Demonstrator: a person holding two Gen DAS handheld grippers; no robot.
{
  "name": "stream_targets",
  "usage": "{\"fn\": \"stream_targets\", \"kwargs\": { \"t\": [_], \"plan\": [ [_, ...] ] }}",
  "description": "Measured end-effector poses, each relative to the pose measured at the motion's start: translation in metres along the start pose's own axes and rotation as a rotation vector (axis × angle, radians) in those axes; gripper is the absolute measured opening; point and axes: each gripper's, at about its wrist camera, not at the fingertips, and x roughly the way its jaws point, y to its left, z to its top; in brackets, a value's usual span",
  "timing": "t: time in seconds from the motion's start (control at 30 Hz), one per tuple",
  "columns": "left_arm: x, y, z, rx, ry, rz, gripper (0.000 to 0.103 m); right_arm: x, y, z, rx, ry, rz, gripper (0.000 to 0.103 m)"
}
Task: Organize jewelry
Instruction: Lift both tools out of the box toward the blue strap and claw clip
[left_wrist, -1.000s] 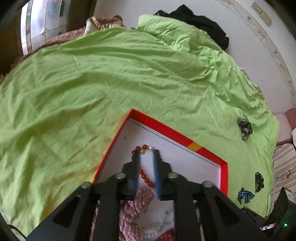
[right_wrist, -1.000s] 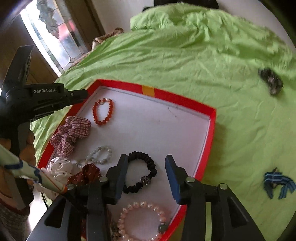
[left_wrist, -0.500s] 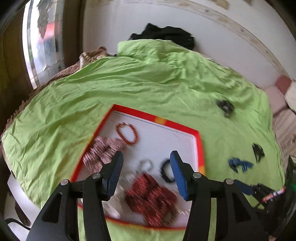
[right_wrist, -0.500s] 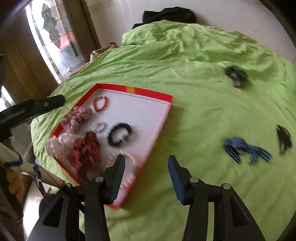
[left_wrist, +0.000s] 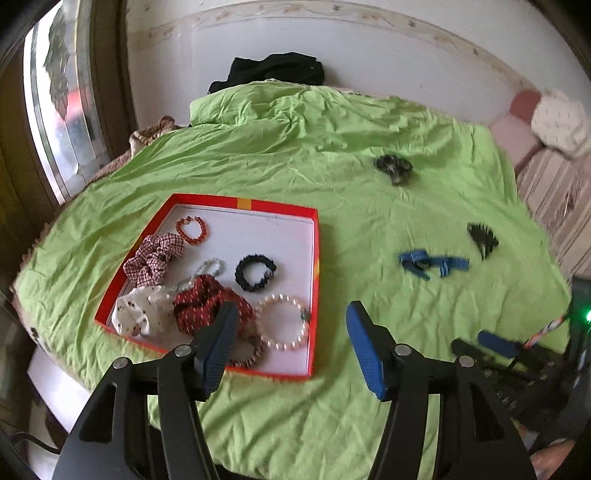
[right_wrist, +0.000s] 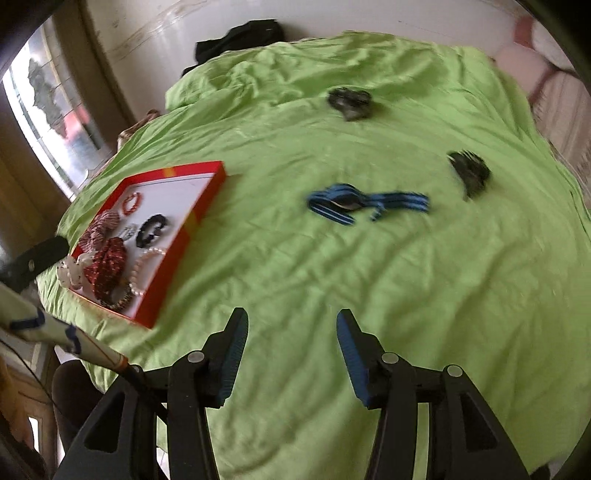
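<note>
Both your grippers stand wide, holding nothing.
Red tray (left_wrist: 316, 258) sits ahead-left of left gripper (left_wrist: 290, 317); blue ribbon (right_wrist: 365, 203) ahead of right gripper (right_wrist: 291, 325).

Right wrist view motion-blurred throughout. Dark item far on sheet (right_wrist: 350, 104): form cannot be resolved. Second dark item (right_wrist: 470, 173) likewise smeared; kind not identifiable. Blue striped piece (right_wrist: 365, 202) readable only as bands. Left wrist view: left finger (left_wrist: 218, 343) covers part of the brown beaded bracelet (left_wrist: 248, 355) and edge of the red scrunchie (left_wrist: 207, 306). White scrunchie (left_wrist: 142, 310) overlaps the small pale bracelet (left_wrist: 207, 269). Right gripper (left_wrist: 498, 347) blurred near the frame's right side.
</note>
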Motion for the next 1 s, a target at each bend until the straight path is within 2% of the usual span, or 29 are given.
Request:
{"fn": "stream_targets", "kwargs": {
  "t": [0.33, 0.6, 1.0],
  "plan": [
    [-0.004, -0.033, -0.027, 0.075, 0.031, 0.011, 0.059, -0.012, -0.039, -0.022, 0.069, -0.022, -0.038, 0.056],
    [-0.009, -0.052, -0.027, 0.127, 0.011, 0.019, 0.060, -0.012, -0.059, -0.028, 0.106, -0.027, -0.058, 0.056],
    [0.006, -0.074, -0.028, 0.181, 0.048, 0.027, 0.060, -0.011, -0.094, -0.028, 0.188, -0.036, -0.072, 0.057]
  ]
}}
